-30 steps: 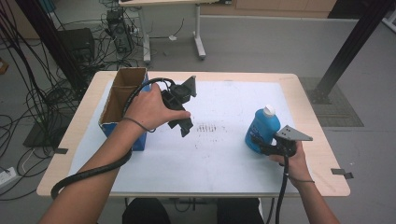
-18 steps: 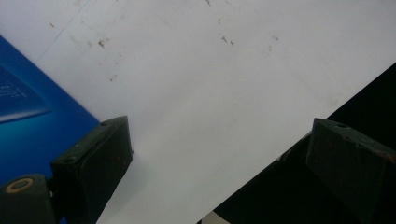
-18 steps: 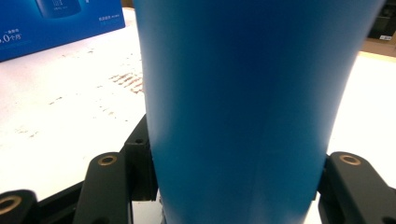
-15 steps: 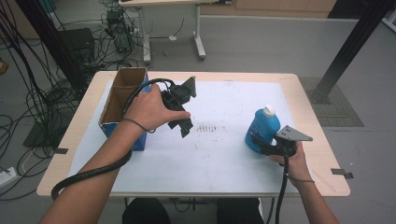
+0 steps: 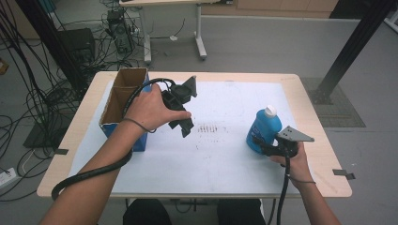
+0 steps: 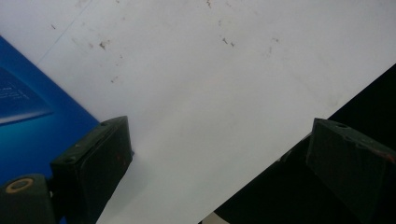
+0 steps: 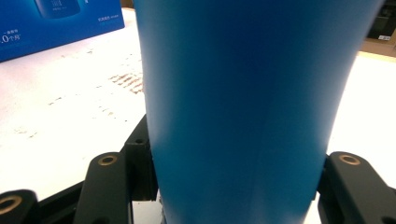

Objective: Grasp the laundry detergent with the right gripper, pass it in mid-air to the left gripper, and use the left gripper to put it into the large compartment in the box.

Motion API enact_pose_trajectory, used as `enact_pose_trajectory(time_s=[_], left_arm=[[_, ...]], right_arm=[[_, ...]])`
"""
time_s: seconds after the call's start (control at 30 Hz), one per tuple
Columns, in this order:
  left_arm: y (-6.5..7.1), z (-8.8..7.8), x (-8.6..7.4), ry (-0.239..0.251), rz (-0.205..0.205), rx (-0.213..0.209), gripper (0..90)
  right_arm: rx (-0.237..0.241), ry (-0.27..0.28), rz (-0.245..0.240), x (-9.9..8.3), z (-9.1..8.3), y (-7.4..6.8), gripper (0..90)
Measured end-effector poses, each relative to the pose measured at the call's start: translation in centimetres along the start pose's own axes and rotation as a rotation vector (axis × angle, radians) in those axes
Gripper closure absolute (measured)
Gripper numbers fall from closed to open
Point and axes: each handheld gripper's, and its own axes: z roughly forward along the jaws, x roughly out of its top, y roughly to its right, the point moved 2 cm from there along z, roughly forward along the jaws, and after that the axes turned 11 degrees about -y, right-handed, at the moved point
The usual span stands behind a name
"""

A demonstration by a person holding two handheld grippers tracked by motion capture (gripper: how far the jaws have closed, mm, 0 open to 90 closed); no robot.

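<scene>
**Blue bottle clamped at the right of the table**

Stood upright on the white sheet (image 5: 225,154), toward the right side of the table (image 5: 324,161): a blue bottle (image 5: 264,130) with a white cap (image 5: 269,110). Gripped low on its body by the right gripper (image 5: 259,143), jaws pressed against either side of it — seen close up in the right gripper view, where the bottle (image 7: 243,107) rose between the two black jaws. Held from behind by the right hand (image 5: 291,159), with a grey three-cornered plate (image 5: 293,135) on top and a black cable (image 5: 281,197) trailing back off the near edge.

Well apart to the left, near a patch of dark marks (image 5: 209,129) on the sheet: the left gripper (image 5: 185,127), held in the left hand (image 5: 149,107), pointed down at the sheet with jaws spread wide and nothing between them. Just beside that hand, at the table's left edge — an open cardboard box (image 5: 123,96) with blue sides.
</scene>
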Motion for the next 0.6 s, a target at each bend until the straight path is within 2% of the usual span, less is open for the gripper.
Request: enact_pose_trajectory(time_s=[0.6], left_arm=[[-0.24, 0.07, -0.22, 0.007, -0.008, 0.001, 7.2]], right_arm=[[0.002, 0.007, -0.006, -0.17, 0.01, 0.06, 42.4]])
